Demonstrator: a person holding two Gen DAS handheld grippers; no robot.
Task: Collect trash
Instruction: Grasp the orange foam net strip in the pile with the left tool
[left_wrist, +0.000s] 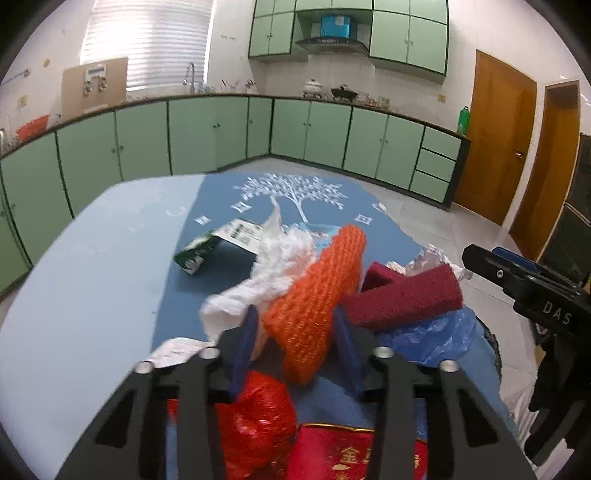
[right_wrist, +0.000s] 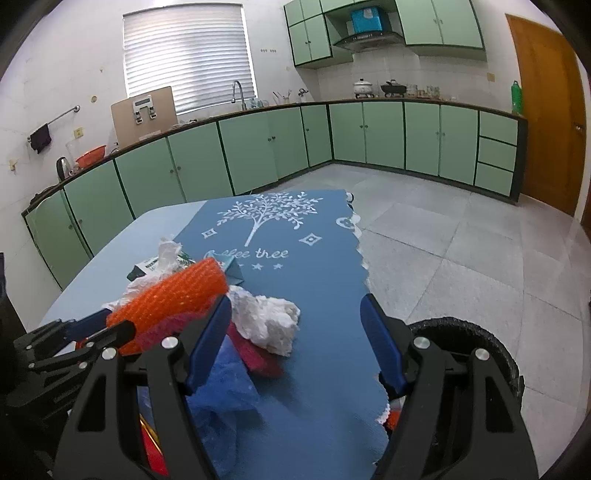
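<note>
Your left tongs (left_wrist: 295, 332) pinch the orange mesh scrubber (left_wrist: 314, 291) above the worktop (left_wrist: 92, 258). Your right tongs (right_wrist: 295, 332) stand spread, crumpled white tissue (right_wrist: 269, 321) at their 11 o'clock and a black-lined bin (right_wrist: 480, 343) at 3 o'clock.

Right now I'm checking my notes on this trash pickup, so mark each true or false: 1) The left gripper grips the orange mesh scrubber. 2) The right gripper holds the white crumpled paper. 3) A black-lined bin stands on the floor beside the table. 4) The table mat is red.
1) True: the left gripper has its pads on the orange mesh scrubber.
2) False: the right gripper is open; the white crumpled paper lies untouched.
3) True: the bin.
4) False: the mat is blue.
</note>
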